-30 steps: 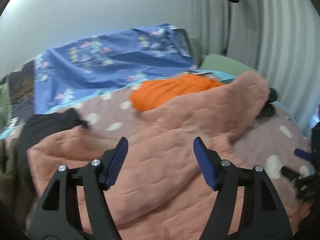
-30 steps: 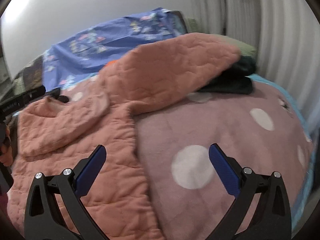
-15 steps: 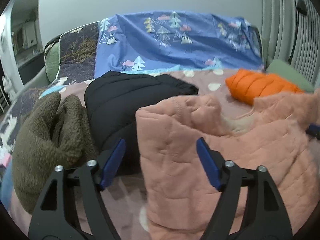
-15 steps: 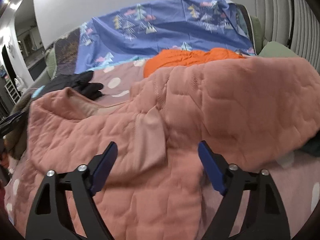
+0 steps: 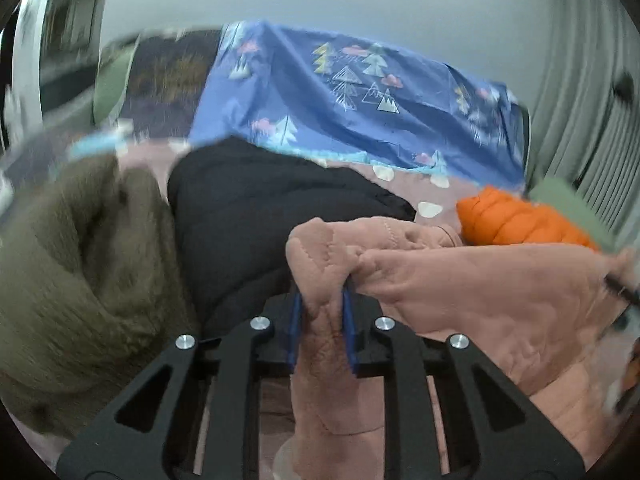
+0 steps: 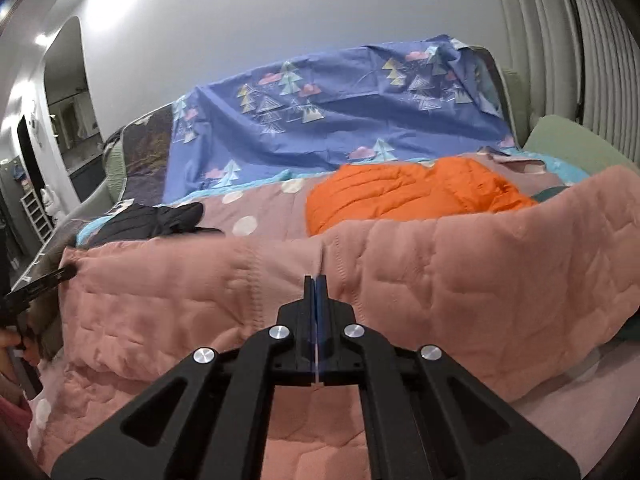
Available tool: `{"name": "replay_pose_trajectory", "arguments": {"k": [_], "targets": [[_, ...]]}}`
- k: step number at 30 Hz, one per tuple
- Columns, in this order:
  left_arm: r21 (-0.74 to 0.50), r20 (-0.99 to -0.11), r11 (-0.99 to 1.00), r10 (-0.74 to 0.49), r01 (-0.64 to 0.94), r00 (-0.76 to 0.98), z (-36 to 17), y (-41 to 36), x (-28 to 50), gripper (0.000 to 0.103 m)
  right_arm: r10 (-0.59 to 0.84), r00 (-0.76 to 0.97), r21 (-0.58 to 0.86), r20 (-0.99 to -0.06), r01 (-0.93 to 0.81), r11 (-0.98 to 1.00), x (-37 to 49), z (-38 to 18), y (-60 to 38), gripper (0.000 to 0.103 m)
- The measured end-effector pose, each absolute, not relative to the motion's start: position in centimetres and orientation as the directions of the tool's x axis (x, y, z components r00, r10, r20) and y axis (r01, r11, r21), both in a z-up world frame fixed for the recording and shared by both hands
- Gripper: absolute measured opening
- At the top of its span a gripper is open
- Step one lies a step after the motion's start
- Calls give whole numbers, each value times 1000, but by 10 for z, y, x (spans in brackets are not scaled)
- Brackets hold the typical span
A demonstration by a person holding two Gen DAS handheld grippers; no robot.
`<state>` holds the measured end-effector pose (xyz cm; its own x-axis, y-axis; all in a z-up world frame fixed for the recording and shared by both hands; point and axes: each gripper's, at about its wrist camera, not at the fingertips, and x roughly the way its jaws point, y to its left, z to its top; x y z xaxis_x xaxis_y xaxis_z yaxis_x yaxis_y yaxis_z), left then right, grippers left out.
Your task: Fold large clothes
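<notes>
Folding is only beginning: left gripper (image 5: pixel 320 320) and right gripper (image 6: pixel 316 300) are each pinching the pink quilted garment's (image 6: pixel 460 272) edge, lifting it over the bed (image 6: pixel 272 208), no fold visible yet.

Home bedroom: a bed (image 6: pixel 272 216) with a pink polka-dot blanket fills both views, and a blue tree-print sheet (image 6: pixel 340 120) is draped over its far end against a plain wall. Clothes lie on the bed: pink quilted jacket (image 6: pixel 440 280), orange puffer (image 6: pixel 400 196), black jacket (image 5: pixel 260 208), olive fleece (image 5: pixel 80 272). Pleated curtains (image 6: pixel 560 48) hang right of the bed; left of it an arched doorway (image 6: pixel 68 112) opens onto another room.
</notes>
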<state>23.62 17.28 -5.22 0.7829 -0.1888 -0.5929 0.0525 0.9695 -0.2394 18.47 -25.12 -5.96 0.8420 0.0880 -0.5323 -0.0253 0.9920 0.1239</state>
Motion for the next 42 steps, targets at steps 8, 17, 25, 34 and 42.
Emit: {"name": "replay_pose_trajectory", "arguments": {"k": [8,17,25,34,42], "targets": [[-155,-604,988,-115,25,788,-61,165,233,58,-30,792,51,-610,77,996,186,-82,-254,9],[-142,-547,977,-209,157,811,-26,137,184,42,120,749,124,-652,-51,991,217,-90,-249,69],[-46,-715,980,-166,191,679,-90,99,213,24,-7,804,39,-594,37,999,169,-45,-236,1],[19,-715,974,-145,226,684,-94,83,208,27,-28,747,84,-665,112,990,167,-94,-270,14],[-19,-695,947,-243,320,677,-78,40,190,38,84,683,86,-726,-32,996,179,-118,-231,14]]}}
